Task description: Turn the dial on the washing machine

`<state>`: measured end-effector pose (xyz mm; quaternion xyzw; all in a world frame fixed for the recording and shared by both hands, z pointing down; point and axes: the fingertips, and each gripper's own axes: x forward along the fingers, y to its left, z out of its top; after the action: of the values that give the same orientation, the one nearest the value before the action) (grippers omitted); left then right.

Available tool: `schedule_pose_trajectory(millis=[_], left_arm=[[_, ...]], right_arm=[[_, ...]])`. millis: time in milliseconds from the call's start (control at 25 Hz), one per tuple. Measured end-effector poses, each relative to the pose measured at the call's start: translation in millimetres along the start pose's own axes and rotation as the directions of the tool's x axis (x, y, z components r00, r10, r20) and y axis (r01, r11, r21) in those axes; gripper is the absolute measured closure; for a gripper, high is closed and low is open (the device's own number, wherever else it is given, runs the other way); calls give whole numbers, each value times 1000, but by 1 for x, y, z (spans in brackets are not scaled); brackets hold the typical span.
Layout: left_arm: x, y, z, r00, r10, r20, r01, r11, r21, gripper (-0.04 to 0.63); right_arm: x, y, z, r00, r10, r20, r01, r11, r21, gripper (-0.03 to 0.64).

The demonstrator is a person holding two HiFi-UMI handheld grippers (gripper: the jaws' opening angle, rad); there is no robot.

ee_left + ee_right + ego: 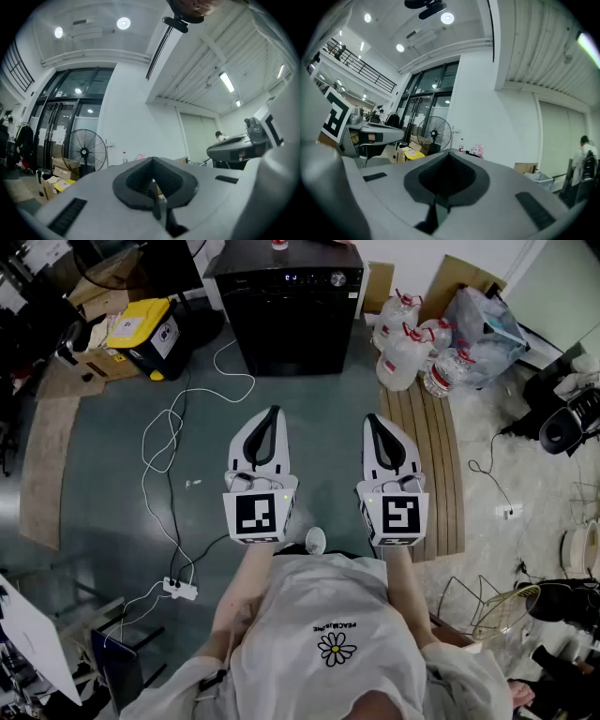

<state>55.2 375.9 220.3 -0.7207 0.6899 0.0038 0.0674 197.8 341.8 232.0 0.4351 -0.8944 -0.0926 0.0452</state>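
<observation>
You hold both grippers side by side, pointing forward. Your left gripper (272, 416) has its jaws closed together, with nothing between them. Your right gripper (373, 422) is closed and empty in the same way. The washing machine (286, 329) stands ahead of both tips, well apart. Its dial (337, 278) is on the top panel, nearer to your right gripper's line.

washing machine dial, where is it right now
In the head view the dial sits at the right end of the black washing machine top panel, at the picture's top centre, just left of the water jugs.
</observation>
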Motion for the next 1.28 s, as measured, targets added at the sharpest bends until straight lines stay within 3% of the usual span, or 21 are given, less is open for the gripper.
schedule_pose_trajectory(millis=[320, 520, 760, 1280], left_arm=[[7, 4, -8, 1000, 10, -7, -10, 1000, -9, 597], [11, 5, -12, 1000, 12, -15, -12, 1000, -4, 597], [22, 12, -18, 999, 21, -27, -21, 1000, -2, 597], [139, 40, -20, 998, -43, 34, 43, 999, -12, 597]], right_arm=[[8, 4, -3, 999, 30, 11, -30, 1000, -4, 615], [15, 2, -8, 998, 56, 35, -59, 992, 108, 614], [29, -3, -10, 998, 62, 25, -64, 996, 61, 614], [118, -40, -18, 999, 37, 20, -37, 999, 8, 614]])
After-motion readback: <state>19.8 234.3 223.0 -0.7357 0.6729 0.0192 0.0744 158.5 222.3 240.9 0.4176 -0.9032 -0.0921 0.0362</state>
